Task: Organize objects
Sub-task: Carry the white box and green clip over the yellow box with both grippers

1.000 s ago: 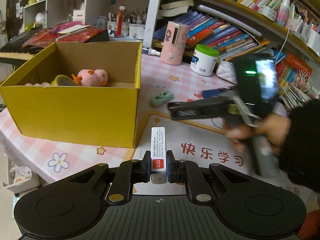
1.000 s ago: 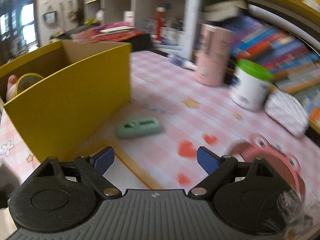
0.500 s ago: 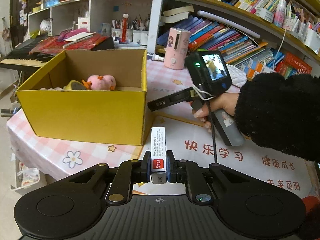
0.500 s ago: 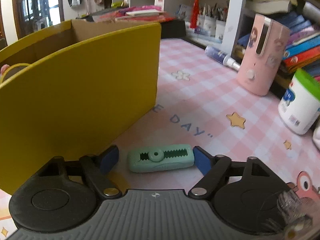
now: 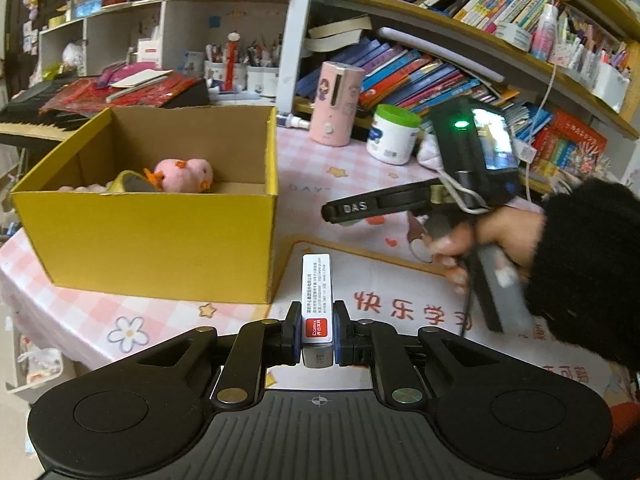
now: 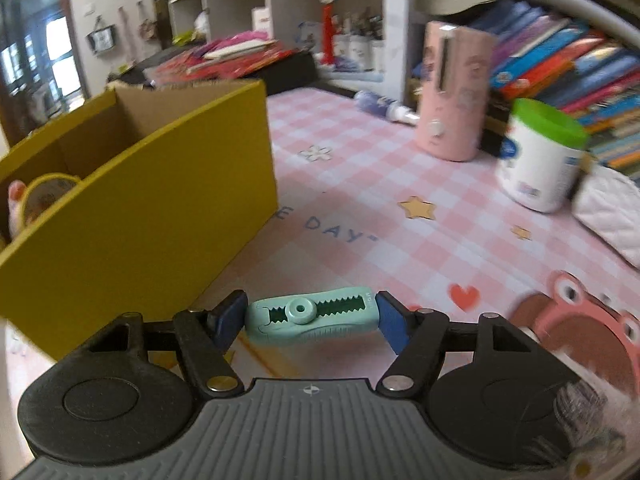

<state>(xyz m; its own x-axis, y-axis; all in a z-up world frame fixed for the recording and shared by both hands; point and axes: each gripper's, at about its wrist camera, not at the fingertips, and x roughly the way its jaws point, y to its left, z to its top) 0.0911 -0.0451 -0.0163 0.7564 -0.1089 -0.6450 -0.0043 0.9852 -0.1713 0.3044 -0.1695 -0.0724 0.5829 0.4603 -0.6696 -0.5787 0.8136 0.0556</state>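
Observation:
My left gripper (image 5: 317, 334) is shut on a small white box with a red label (image 5: 317, 298), held above the table's front edge, right of the yellow cardboard box (image 5: 160, 236). The box holds a pink plush toy (image 5: 184, 174) and a tape roll (image 5: 130, 182). My right gripper (image 6: 310, 316) is shut on a mint-green eraser (image 6: 312, 316), pads at both ends, lifted just above the table beside the yellow box (image 6: 140, 216). The right gripper also shows in the left wrist view (image 5: 348, 209).
A pink cylinder (image 6: 454, 92), a white jar with a green lid (image 6: 540, 156), a white quilted pouch (image 6: 612, 208) and a pink frog tape holder (image 6: 580, 320) stand on the pink checked tablecloth (image 6: 360, 184). Bookshelves are behind.
The right gripper closed on the mint eraser and raised it slightly. The left gripper still holds the white box and rose a little.

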